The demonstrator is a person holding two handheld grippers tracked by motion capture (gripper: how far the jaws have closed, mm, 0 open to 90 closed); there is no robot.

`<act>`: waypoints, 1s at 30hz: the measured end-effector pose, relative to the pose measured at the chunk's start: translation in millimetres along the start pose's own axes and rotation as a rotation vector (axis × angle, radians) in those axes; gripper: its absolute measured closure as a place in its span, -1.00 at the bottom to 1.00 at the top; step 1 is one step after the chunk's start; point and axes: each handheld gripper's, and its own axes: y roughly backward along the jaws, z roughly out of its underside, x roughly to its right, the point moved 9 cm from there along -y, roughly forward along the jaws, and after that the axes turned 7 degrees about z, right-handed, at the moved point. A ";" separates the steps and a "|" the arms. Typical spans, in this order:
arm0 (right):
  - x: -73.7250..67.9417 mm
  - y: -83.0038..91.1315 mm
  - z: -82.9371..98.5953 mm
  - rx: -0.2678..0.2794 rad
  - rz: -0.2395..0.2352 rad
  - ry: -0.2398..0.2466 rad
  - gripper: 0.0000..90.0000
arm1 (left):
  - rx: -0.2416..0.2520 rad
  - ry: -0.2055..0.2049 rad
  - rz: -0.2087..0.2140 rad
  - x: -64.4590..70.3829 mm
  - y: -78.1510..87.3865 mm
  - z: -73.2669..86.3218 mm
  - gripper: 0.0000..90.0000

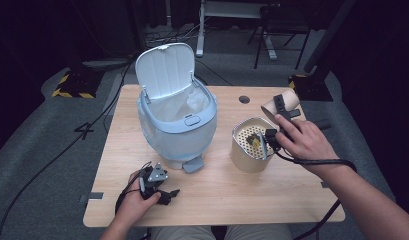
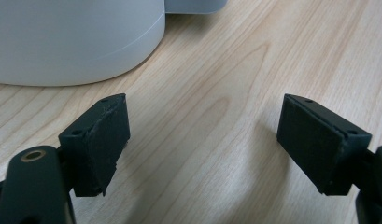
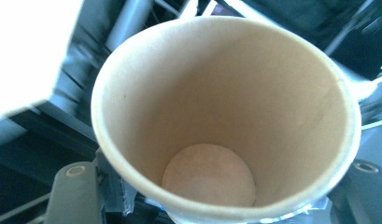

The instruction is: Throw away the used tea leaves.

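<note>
One paper cup (image 3: 226, 121) is held tilted by the right gripper (image 1: 284, 111) above the table's (image 1: 217, 200) far right, just behind a strainer pot (image 1: 249, 145). Left gripper (image 1: 159, 187) is rested wide open near the bin (image 1: 177, 115).

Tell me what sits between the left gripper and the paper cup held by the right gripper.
In the high view, the strainer tub stands between the left gripper and the paper cup; bare table otherwise.

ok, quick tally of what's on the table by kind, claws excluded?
Pale blue plastic pedal bin with open lid: 1
Tan round container with perforated strainer insert: 1
Brown paper cup, held in the right claw: 1
Total: 3
</note>
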 end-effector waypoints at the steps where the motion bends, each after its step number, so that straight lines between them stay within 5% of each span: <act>1: -1.1 -0.1 2.2 0.017 -0.059 -0.135 -0.30 | 0.002 -0.002 0.002 -0.5 -0.1 -0.1 -0.61; 2: -1.1 -0.1 2.2 0.017 -0.059 -0.135 -0.30 | 0.001 -0.001 0.002 -0.8 -0.1 -0.1 -0.61; 12: -10.5 -2.8 15.1 0.024 -0.235 -0.513 -0.31 | 0.000 -0.005 0.004 -2.4 -0.6 -0.7 -0.63; 14: -13.4 -2.2 16.3 0.016 -0.273 -0.634 -0.31 | 0.000 -0.006 0.003 -2.4 -0.5 -0.7 -0.63; 18: -23.8 2.4 13.4 0.006 -0.468 -1.045 -0.31 | 0.000 -0.005 0.004 -2.4 -0.5 -0.7 -0.63; 21: -26.2 5.8 12.4 0.000 -0.556 -1.229 -0.33 | 0.000 -0.005 0.004 -2.4 -0.5 -0.7 -0.63; 23: -27.9 9.8 10.6 -0.010 -0.659 -1.434 -0.33 | 0.000 -0.005 0.004 -2.4 -0.5 -0.7 -0.63; 24: -29.5 10.9 11.3 -0.019 -0.701 -1.487 -0.33 | 0.000 -0.005 0.004 -2.4 -0.5 -0.7 -0.63; 25: -29.5 10.9 11.3 -0.019 -0.701 -1.487 -0.33 | 0.000 -0.005 0.004 -2.3 -0.5 -0.7 -0.63; 26: -31.4 13.5 10.6 0.000 -0.786 -1.584 -0.33 | -0.001 -0.005 0.004 -2.4 -0.5 -0.7 -0.63; 30: -31.4 16.6 8.7 0.036 -0.849 -1.666 -0.33 | 0.000 -0.005 0.004 -2.4 -0.5 -0.7 -0.63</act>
